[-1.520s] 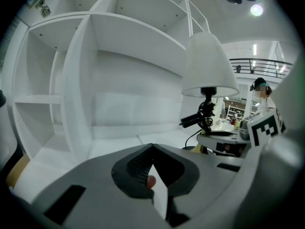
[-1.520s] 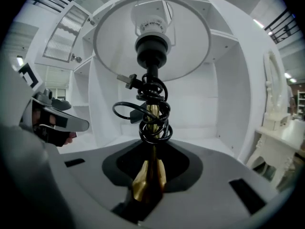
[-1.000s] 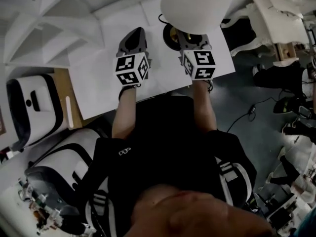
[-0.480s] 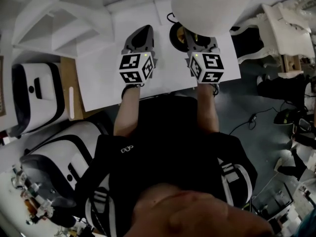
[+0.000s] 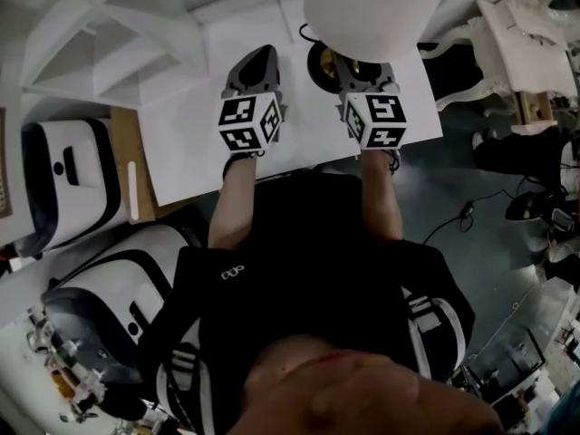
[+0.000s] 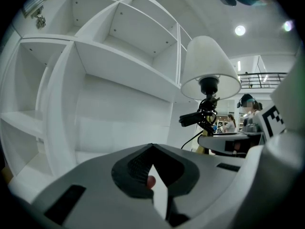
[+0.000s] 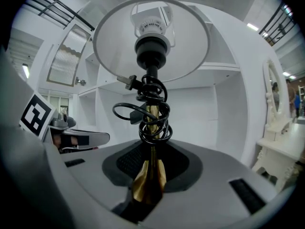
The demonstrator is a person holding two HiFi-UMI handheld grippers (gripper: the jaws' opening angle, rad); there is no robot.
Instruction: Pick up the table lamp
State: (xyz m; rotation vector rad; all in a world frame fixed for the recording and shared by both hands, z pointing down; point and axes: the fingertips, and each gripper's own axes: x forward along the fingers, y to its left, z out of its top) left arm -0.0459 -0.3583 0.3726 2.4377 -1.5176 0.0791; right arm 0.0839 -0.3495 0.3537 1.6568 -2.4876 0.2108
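**I am gripping the table lamp by its brass stem with my right gripper**

My right gripper (image 7: 151, 152) is clamping the table lamp (image 7: 151, 56). Its jaws are pressing from both sides on the flared brass stem (image 7: 149, 178), just below a black cord (image 7: 155, 136) that is coiling round the stem. The white shade (image 7: 193, 51) is opening above the gripper, with the bulb socket at its centre.

In the head view the lamp is sitting over the far right part of the white table (image 5: 199, 134). The shade is hiding part of its round black base (image 5: 317, 62), and I cannot tell whether the base is touching the table.

My left gripper (image 6: 152, 149) is hovering over the table near the lamp, on its left. Its jaws are meeting at the tips and are holding nothing.

A white shelving unit (image 6: 119, 75) is standing behind the table. Boards and a curved upright are dividing it into open white compartments.

The table is standing on a grey floor (image 5: 453, 179), where black cables (image 5: 458, 214) are trailing to my right. White carved furniture (image 5: 521, 30) is standing beyond them. To my left, white-and-black cases (image 5: 68, 188) are lying beside the table.

In the left gripper view, round ceiling lights (image 6: 239, 30) are glowing overhead. A dark railing (image 6: 267, 80) is running along an upper level, and people are standing far off in the background.
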